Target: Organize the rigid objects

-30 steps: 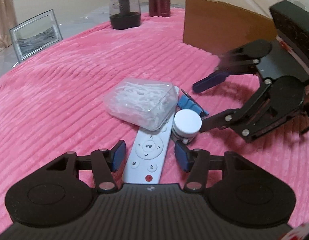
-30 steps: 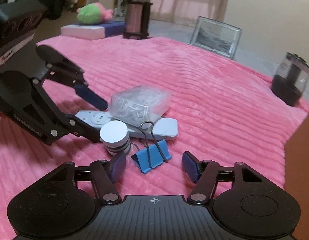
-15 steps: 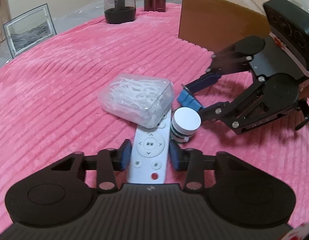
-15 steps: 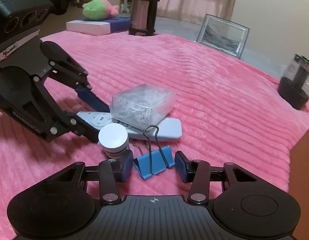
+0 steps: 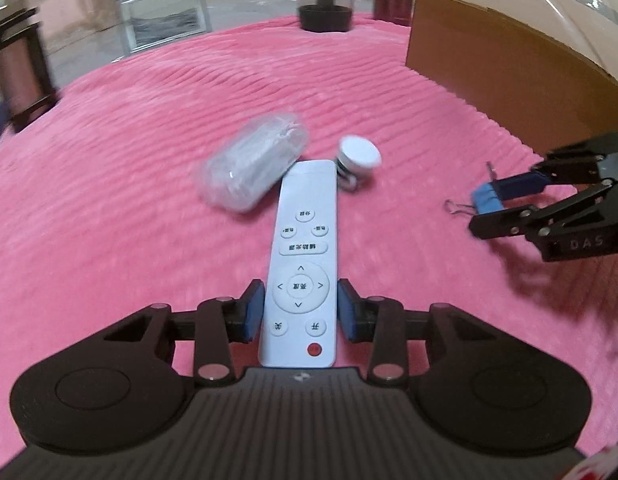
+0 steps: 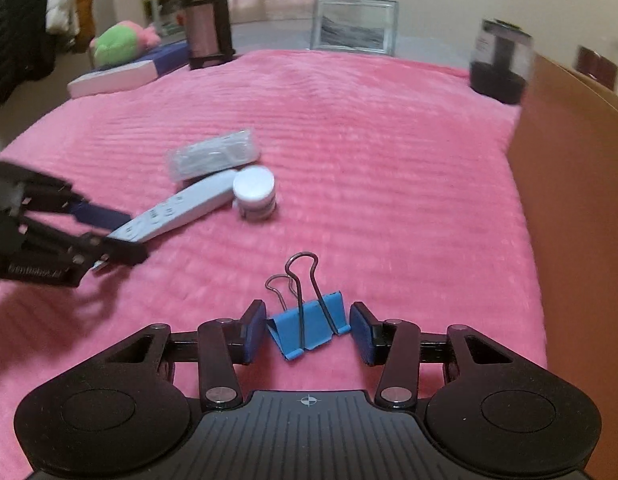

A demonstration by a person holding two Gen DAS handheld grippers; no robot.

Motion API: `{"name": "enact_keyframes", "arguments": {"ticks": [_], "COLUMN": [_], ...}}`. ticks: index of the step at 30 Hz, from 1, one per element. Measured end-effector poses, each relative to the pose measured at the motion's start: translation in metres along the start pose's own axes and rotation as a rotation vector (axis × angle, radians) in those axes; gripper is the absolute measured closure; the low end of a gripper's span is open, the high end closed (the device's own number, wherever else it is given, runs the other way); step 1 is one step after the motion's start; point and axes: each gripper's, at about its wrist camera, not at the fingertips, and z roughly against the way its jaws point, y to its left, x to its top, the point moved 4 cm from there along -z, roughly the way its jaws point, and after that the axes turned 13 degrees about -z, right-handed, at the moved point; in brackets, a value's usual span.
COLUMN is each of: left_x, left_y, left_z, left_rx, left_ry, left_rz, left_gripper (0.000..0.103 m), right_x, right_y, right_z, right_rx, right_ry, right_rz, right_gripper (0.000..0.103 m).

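the left gripper (image 5: 301, 312) is clamped on the near end of the long white plastic remote control (image 5: 303, 264), its far end between the clear plastic box of white picks (image 5: 255, 162) and the small round white-lidded jar (image 5: 359, 158). the right gripper (image 6: 308, 332) is clamped on the blue metal binder clip (image 6: 307, 326) – wire handles raised – above the pink ribbed blanket (image 6: 389, 184), well apart from the jar.
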Motion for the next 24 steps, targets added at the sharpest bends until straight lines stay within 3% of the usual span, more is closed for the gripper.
{"name": "enact_keyframes", "arguments": {"ticks": [4, 7, 18, 24], "left_x": [-0.021, -0.03, -0.028, -0.019], "left_y": [-0.018, -0.026, -0.026, -0.024], "left_z": [0.026, 0.036, 0.04, 0.03], "left_rx": [0.024, 0.037, 0.036, 0.031], "left_ry": [-0.019, -0.033, -0.062, -0.072], "left_rz": [0.079, 0.103, 0.085, 0.076], "left_gripper": [0.069, 0.069, 0.069, 0.069], "right_x": [-0.019, -0.031, -0.047, -0.037], "right_y": [0.005, 0.011, 0.015, 0.007], "right_z": [0.02, 0.028, 0.033, 0.024], "right_rx": [0.048, 0.071, 0.171, 0.241], "right_ry": [0.002, -0.017, -0.03, 0.02], "right_rz": [-0.032, 0.039, 0.377, 0.39], "right_gripper": [0.06, 0.06, 0.056, 0.056]}}
